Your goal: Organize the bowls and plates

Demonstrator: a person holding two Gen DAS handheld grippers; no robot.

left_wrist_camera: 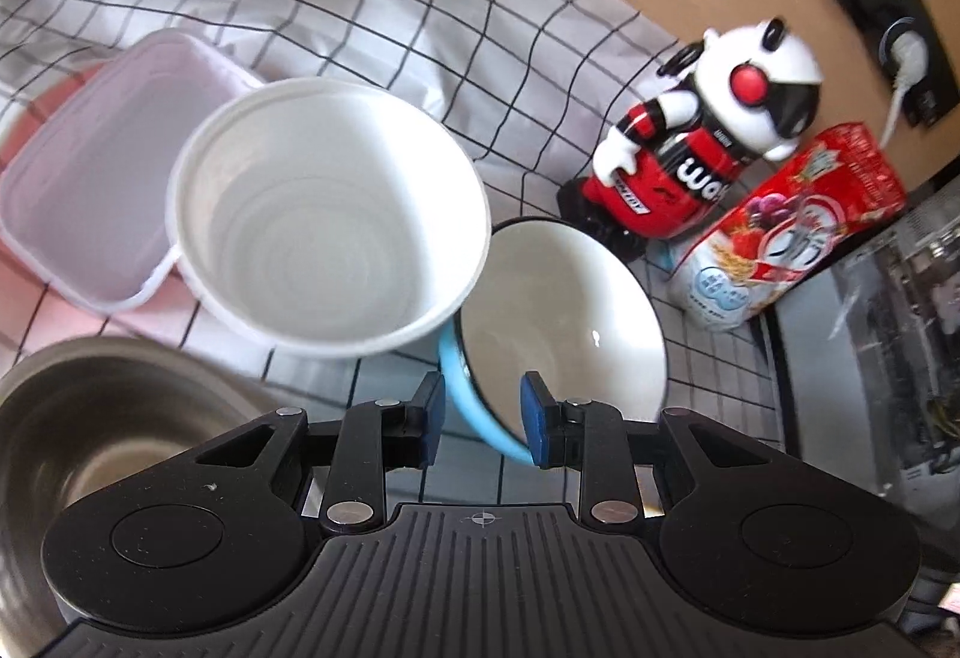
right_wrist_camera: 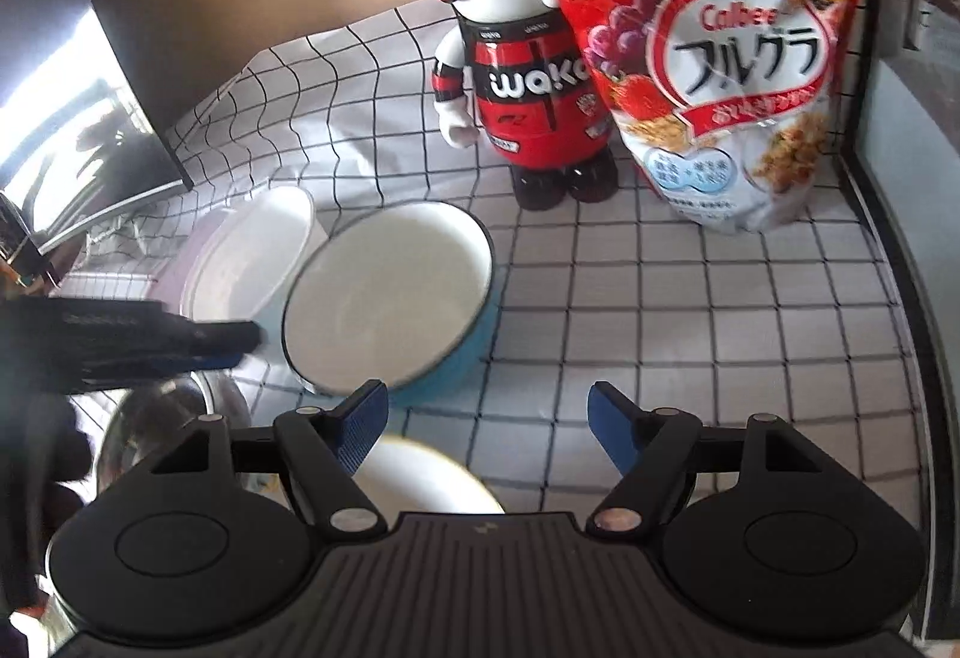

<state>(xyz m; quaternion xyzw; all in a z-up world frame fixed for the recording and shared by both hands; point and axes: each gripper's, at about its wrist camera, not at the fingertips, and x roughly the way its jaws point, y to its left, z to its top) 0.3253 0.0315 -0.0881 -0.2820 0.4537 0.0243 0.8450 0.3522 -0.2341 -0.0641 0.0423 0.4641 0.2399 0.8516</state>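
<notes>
The blue bowl sits right of centre in the left wrist view, tilted, its rim against the white plastic bowl. We judge it to be enamel or ceramic: stiff, fairly heavy, smooth and chip-prone, so the rim is the place to take it. The left gripper has its fingers straddling the near blue wall, one pad outside and one inside, with a gap showing; we see them spread, not yet pinching. The white bowl looks light and slightly flexible. The right gripper hangs spread wide and empty above the checked cloth.

We count one blue bowl, one white plastic bowl, one square plastic tub at mid-left, one steel bowl at lower left, one pale bowl under the right gripper, one toy figure and one cereal bag.
</notes>
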